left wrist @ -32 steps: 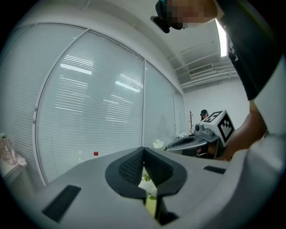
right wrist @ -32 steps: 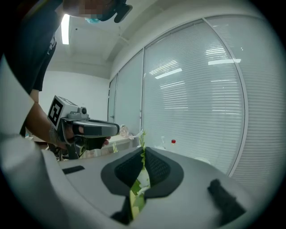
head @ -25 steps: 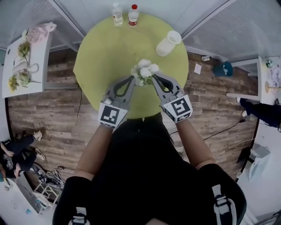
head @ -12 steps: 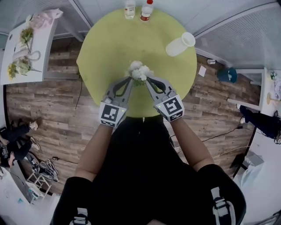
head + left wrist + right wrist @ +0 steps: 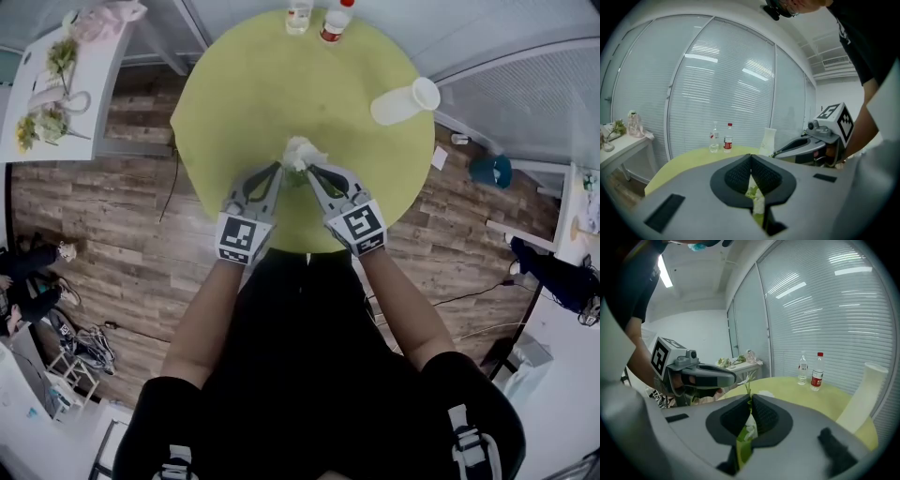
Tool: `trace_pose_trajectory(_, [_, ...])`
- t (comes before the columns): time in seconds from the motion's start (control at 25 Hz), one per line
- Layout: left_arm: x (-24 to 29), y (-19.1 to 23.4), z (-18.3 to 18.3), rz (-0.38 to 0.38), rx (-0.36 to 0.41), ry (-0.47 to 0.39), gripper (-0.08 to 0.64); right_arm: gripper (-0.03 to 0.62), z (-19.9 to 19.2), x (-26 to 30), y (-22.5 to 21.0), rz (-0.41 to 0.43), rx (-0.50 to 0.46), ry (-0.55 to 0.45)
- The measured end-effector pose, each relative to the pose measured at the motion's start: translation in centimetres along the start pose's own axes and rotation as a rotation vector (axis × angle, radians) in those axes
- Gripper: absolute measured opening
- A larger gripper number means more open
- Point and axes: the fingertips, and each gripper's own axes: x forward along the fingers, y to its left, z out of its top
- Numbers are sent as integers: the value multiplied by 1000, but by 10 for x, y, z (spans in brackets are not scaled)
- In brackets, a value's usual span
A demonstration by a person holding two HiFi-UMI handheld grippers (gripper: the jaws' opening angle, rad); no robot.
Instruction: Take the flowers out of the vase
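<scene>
We are holding the flowers (image 5: 302, 156) clear of the vase (image 5: 401, 101), which is standing well apart at the far right of the bench (image 5: 234, 103). The white blooms are hanging over the near part of the green top. The left tongs (image 5: 281, 171) are clamping shut on leafy stems, and the right tongs (image 5: 311, 172) are pinching stems and a pale petal the same way, tips nearly meeting. We are judging the removal done and the laying-down not yet done. Both tongs are sharing one thin bunch, so drifting apart could tear or split it, and loosening one side early could let stems slide out. We are also working near the bench's front edge, where a dropped bunch could fall to the floor (image 5: 112, 244).
</scene>
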Motion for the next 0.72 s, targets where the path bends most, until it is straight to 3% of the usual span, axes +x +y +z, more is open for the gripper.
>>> trace_pose_trajectory(0.72, [17, 13, -64, 45, -58, 60, 14, 25, -45, 42, -10, 21, 17, 18])
